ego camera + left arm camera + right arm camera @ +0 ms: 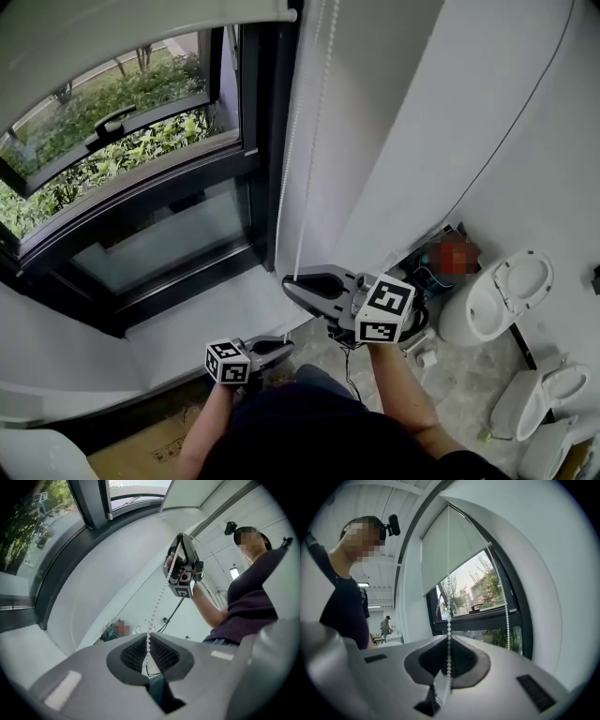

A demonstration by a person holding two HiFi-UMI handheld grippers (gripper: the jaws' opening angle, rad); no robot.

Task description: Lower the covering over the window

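We stand at a dark-framed window (159,234) with a white sill (230,314); toilets (483,309) sit on the mottled floor to our right. The roller blind (141,19) covers only the window's top. Its bead chain (302,141) hangs vertically beside the frame. Our left gripper (281,349) and right gripper (292,284) are each closed, pinching that chain, the right above the left.

Pale roller blind (141,11) cut off by the head view's top edge, white bead chain (299,253) leaving there too, its lower run lost between my left fingers (134,652), far-off person (386,624) too small to tell
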